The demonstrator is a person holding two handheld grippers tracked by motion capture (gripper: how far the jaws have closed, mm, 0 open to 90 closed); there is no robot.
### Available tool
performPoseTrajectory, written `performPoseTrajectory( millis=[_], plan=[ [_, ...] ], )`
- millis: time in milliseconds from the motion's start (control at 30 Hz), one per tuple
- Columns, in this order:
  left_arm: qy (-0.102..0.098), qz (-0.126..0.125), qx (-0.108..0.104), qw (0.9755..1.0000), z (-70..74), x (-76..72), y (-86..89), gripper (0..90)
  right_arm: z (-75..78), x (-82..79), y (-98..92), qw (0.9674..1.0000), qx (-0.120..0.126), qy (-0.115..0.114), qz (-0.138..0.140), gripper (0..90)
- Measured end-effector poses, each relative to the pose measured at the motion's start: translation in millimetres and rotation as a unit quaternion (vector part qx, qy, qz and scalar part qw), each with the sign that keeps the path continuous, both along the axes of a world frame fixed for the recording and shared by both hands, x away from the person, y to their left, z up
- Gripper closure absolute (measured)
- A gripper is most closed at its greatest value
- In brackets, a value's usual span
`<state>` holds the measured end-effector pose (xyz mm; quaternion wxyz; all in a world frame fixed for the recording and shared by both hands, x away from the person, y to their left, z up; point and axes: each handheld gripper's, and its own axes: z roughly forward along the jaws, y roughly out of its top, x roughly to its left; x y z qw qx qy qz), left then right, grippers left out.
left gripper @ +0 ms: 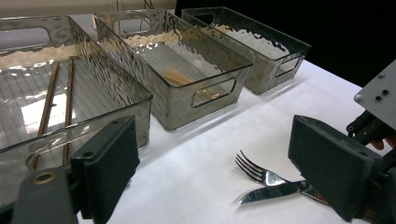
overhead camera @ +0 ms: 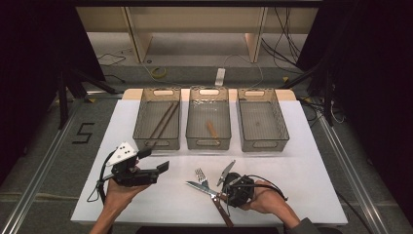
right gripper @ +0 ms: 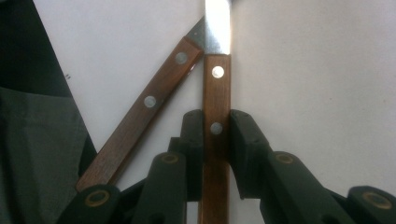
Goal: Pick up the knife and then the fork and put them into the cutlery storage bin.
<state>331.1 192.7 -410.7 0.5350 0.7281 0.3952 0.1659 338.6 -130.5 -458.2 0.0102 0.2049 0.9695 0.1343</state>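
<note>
Wooden handle (right gripper: 216, 116) sits clamped between the right tongs (right gripper: 216, 140); left tongs (left gripper: 224, 172) apart.

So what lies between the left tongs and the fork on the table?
Nothing: the high view shows bare white table between the left tongs and the fork; the left gripper view agrees.

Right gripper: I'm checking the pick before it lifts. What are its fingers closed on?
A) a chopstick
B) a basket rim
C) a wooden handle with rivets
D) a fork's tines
C: in the right gripper view the right gripper has both fingers pressed against a riveted wooden handle on the table.
</note>
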Motion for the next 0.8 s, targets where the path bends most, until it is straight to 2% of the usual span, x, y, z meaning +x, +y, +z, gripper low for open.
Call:
performPoseTrajectory(
  millis=[33, 67, 100, 267, 467, 533, 567, 600, 633, 700, 767, 800],
  plan=[
    [0.000, 0.000, 0.000, 1.0000, 0.1, -0.1, 0.1, 15.3, 0.0, 1.3, -1.2, 1.0000, -0.001, -0.002, 0.000, 76.7],
    [0.000, 0.000, 0.000, 1.0000, 0.1, -0.1, 0.1, 15.4, 1.6, 0.9, -0.9, 0.9999, -0.002, 0.006, -0.014, 76.8],
    [0.000, 0.000, 0.000, 1.0000, 0.1, -0.1, 0.1, 15.4, 0.9, 3.2, -3.1, 1.0000, 0.004, -0.002, -0.004, 76.8],
    [0.001, 0.001, 0.001, 1.0000, -0.2, 0.4, 0.4, 15.3, 6.9, 6.2, -8.2, 0.9995, 0.021, 0.002, -0.023, 76.8],
    [0.001, 0.002, 0.000, 1.0000, -0.3, 0.6, 1.0, 15.3, 16.2, 7.9, -13.3, 0.9987, 0.043, -0.016, -0.019, 76.8],
    [0.001, 0.002, 0.001, 1.0000, -0.4, 0.7, 0.7, 15.3, 19.4, 8.6, -14.4, 0.9984, 0.040, -0.029, -0.026, 76.8],
    [0.001, 0.002, 0.001, 1.0000, -0.4, 0.7, 0.6, 15.3, 21.1, 9.1, -15.3, 0.9981, 0.044, -0.030, -0.031, 76.8],
    [0.001, 0.002, 0.001, 1.0000, -0.4, 0.7, 0.8, 15.3, 22.3, 10.3, -16.9, 0.9982, 0.046, -0.029, -0.023, 76.8],
    [0.001, 0.003, 0.001, 1.0000, -0.3, 0.7, 1.0, 15.3, 24.5, 10.2, -17.3, 0.9980, 0.045, -0.032, -0.032, 76.8],
    [0.001, 0.003, 0.001, 1.0000, -0.4, 1.0, 1.2, 15.3, 26.8, 11.5, -18.9, 0.9978, 0.046, -0.037, -0.032, 76.8],
    [0.001, 0.004, 0.001, 1.0000, -0.4, 0.9, 1.2, 15.4, 29.3, 12.4, -20.2, 0.9974, 0.051, -0.034, -0.038, 76.8],
    [0.001, 0.003, 0.001, 1.0000, -0.4, 0.9, 1.2, 15.4, 29.7, 13.2, -21.0, 0.9971, 0.053, -0.042, -0.036, 76.9]
  ],
)
